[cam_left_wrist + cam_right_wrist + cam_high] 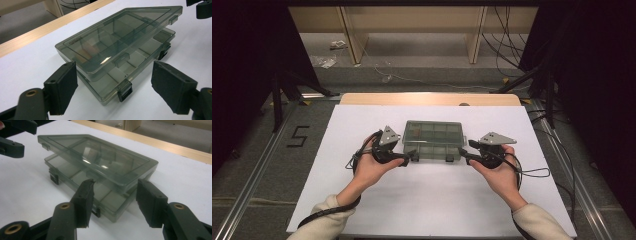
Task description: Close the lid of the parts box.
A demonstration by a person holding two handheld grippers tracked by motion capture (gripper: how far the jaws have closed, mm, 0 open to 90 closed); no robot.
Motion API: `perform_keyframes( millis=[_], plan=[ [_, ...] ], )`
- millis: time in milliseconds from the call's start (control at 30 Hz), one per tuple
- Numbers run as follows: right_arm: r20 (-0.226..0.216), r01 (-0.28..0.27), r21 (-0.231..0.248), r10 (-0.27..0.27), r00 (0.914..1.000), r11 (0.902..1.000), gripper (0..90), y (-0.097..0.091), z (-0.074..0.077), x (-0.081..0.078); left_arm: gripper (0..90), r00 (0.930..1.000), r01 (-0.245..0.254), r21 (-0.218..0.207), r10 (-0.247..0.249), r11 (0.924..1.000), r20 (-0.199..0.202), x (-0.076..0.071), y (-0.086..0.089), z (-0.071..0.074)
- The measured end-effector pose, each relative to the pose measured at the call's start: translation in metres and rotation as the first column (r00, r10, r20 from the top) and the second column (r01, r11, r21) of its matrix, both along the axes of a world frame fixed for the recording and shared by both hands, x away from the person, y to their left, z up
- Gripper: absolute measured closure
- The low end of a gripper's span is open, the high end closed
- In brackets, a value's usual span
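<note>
A smoky see-through compartment box lies flat in the middle of the white sheet. Its lid stands slightly raised at the front, and two black latches hang down, undone. My left gripper is at the box's front left corner, open, its pads on either side of that corner without touching it. My right gripper is at the front right corner, also open, with the box's corner between its pads but apart from them. Nothing is held.
The white sheet covers a wooden table whose far edge shows bare. Beyond it are wooden furniture legs, loose cables and black stand legs. A "5" is marked on the floor at the left.
</note>
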State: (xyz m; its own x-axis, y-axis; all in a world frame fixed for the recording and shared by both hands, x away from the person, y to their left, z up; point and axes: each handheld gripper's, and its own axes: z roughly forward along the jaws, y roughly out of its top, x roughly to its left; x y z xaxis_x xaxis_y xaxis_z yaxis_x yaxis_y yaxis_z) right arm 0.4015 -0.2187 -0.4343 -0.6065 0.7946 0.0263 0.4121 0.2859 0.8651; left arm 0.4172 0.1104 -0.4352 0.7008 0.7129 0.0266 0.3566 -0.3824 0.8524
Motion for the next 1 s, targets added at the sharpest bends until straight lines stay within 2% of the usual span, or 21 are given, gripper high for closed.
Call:
perform_keyframes(
  millis=[200,600,1000],
  plan=[
    [0.01,-0.002,0.019,0.002,0.9999,0.9998,43.0,0.0,0.002,0.001,20.8,1.0,-0.001,-0.016,0.001,0.9999,-0.006,0.0,-0.001,0.0],
    [0.03,0.003,0.057,-0.005,0.9995,0.9983,34.9,0.002,0.007,0.005,21.1,1.0,0.003,-0.045,-0.003,0.999,-0.001,0.002,-0.006,0.009],
    [0.044,-0.001,0.052,-0.001,0.999,0.9987,29.9,0.011,0.013,0.013,21.9,0.9999,-0.004,-0.051,0.004,0.9987,0.01,0.009,-0.013,0.017]
  ],
)
